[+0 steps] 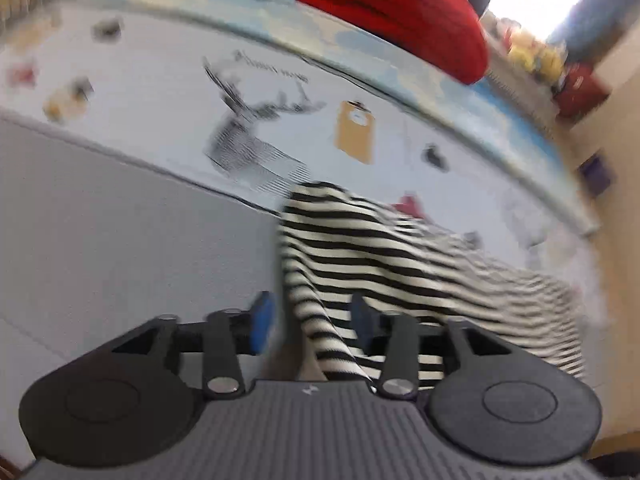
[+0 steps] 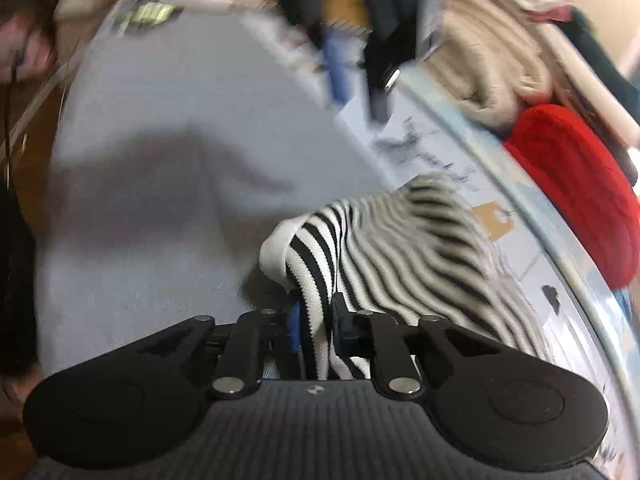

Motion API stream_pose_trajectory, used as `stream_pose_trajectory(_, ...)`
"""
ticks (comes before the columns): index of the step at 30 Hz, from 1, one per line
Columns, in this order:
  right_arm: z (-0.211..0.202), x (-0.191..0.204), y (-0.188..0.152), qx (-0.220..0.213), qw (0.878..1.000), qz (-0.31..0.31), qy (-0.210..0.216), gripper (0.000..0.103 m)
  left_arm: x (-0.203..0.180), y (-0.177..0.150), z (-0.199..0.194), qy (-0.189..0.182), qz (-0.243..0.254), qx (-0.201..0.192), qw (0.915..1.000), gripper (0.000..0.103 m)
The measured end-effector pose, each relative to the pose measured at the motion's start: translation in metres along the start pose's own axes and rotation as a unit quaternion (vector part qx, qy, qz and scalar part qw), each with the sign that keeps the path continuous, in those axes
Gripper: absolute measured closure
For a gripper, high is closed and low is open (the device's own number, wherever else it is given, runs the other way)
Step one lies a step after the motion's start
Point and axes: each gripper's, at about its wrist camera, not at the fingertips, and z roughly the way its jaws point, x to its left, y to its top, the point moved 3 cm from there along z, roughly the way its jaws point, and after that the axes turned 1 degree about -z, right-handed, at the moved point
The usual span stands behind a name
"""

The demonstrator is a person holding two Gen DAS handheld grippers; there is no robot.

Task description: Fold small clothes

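Right wrist view: the right gripper (image 2: 316,322) pinches a fold of the striped garment (image 2: 400,232), apparently to carry it over. At six o'clock in the left view, the left gripper (image 1: 310,320) stands spread around the cloth on the sheet (image 1: 140,92), not pressing it.

The small garment (image 1: 380,248) is striped black and white, with a plain white band at its hem (image 2: 276,252). The sheet (image 1: 140,88) beneath is pale blue-white, printed with a grey-black stag (image 1: 256,136), an ochre tag (image 1: 356,132) and small scattered motifs; a grey cloth (image 1: 120,240) overlies part of it. Red knitwear (image 1: 400,12) and beige knitwear (image 2: 492,52) lie beyond; the gripper pads (image 1: 262,322) are blue.
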Motion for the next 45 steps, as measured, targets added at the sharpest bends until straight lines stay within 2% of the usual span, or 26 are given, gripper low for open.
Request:
stream_pose_trajectory(1, -0.012, -0.007, 0.004, -0.015, 1.000, 0.022, -0.002, 0.093, -0.001, 0.000, 0.003, -0.029, -0.020, 0.012, 0.9993, 0.036)
stream_pose_trajectory(2, -0.027, -0.015, 0.007, -0.032, 0.999, 0.043, -0.006, 0.098, -0.003, 0.001, 0.008, -0.059, -0.038, 0.024, 0.9972, 0.032)
stream_pose_trajectory(3, -0.042, -0.023, 0.009, -0.049, 0.997, 0.063, -0.008, 0.099, -0.006, 0.002, 0.011, -0.080, -0.051, 0.033, 0.9950, 0.023)
stream_pose_trajectory(4, -0.058, -0.031, 0.008, -0.065, 0.995, 0.080, -0.011, 0.100, -0.009, 0.002, 0.014, -0.092, -0.058, 0.037, 0.9934, 0.019)
stream_pose_trajectory(8, -0.104, -0.053, -0.010, -0.108, 0.987, 0.118, -0.023, 0.100, -0.030, 0.002, 0.039, -0.129, -0.068, 0.068, 0.9870, 0.017)
stream_pose_trajectory(11, -0.124, -0.060, -0.027, -0.127, 0.982, 0.136, -0.025, 0.100, -0.042, -0.008, 0.069, -0.114, -0.068, 0.106, 0.9856, 0.016)
stream_pose_trajectory(13, -0.132, -0.062, -0.034, -0.135, 0.981, 0.138, -0.025, 0.100, -0.046, -0.016, 0.091, -0.115, -0.097, 0.130, 0.9801, 0.016)
stream_pose_trajectory(17, -0.139, -0.066, -0.042, -0.141, 0.980, 0.142, -0.019, 0.100, -0.059, -0.017, 0.117, -0.141, -0.117, 0.134, 0.9739, 0.016)
stream_pose_trajectory(18, -0.141, -0.066, -0.042, -0.143, 0.979, 0.141, -0.019, 0.100, -0.062, -0.017, 0.124, -0.137, -0.118, 0.135, 0.9743, 0.016)
stream_pose_trajectory(20, -0.143, -0.070, -0.044, -0.144, 0.980, 0.138, -0.019, 0.100, -0.068, -0.014, 0.133, -0.123, -0.110, 0.134, 0.9772, 0.021)
stream_pose_trajectory(21, -0.142, -0.072, -0.044, -0.142, 0.980, 0.138, -0.016, 0.100, -0.071, -0.011, 0.137, -0.123, -0.104, 0.130, 0.9785, 0.030)
stream_pose_trajectory(22, -0.142, -0.074, -0.045, -0.140, 0.980, 0.139, -0.015, 0.100, -0.072, -0.010, 0.138, -0.117, -0.095, 0.126, 0.9805, 0.052)
stream_pose_trajectory(23, -0.141, -0.074, -0.045, -0.138, 0.980, 0.140, -0.012, 0.101, -0.072, -0.007, 0.138, -0.107, -0.085, 0.120, 0.9833, 0.065)
stream_pose_trajectory(24, -0.140, -0.074, -0.045, -0.135, 0.981, 0.139, -0.009, 0.102, -0.072, -0.004, 0.136, -0.105, -0.078, 0.113, 0.9850, 0.085)
stream_pose_trajectory(29, -0.134, -0.060, -0.029, -0.137, 0.983, 0.122, 0.019, 0.102, -0.069, 0.012, 0.090, -0.116, -0.034, 0.068, 0.9903, 0.091)
stream_pose_trajectory(32, -0.131, -0.045, -0.009, -0.152, 0.980, 0.118, 0.050, 0.102, -0.050, 0.020, 0.048, -0.103, -0.032, 0.035, 0.9936, 0.093)
stream_pose_trajectory(35, -0.131, -0.029, 0.013, -0.170, 0.976, 0.116, 0.078, 0.102, -0.022, 0.024, 0.014, -0.056, -0.037, 0.009, 0.9977, 0.093)
stream_pose_trajectory(37, -0.132, -0.023, 0.021, -0.177, 0.973, 0.121, 0.091, 0.102, -0.011, 0.021, 0.009, -0.031, -0.047, 0.018, 0.9982, 0.093)
stream_pose_trajectory(39, -0.133, -0.023, 0.022, -0.174, 0.969, 0.140, 0.102, 0.102, -0.019, 0.017, 0.012, -0.007, -0.028, 0.028, 0.9992, 0.093)
stream_pose_trajectory(40, -0.134, -0.024, 0.019, -0.171, 0.969, 0.147, 0.104, 0.102, -0.027, 0.017, 0.013, -0.007, -0.022, 0.026, 0.9994, 0.093)
stream_pose_trajectory(42, -0.140, -0.035, 0.007, -0.164, 0.967, 0.172, 0.098, 0.102, -0.054, 0.019, 0.012, -0.030, -0.009, 0.015, 0.9994, 0.093)
stream_pose_trajectory(45, -0.163, -0.067, -0.022, -0.159, 0.957, 0.233, 0.067, 0.102, -0.120, 0.019, 0.011, -0.100, 0.003, -0.006, 0.9949, 0.092)
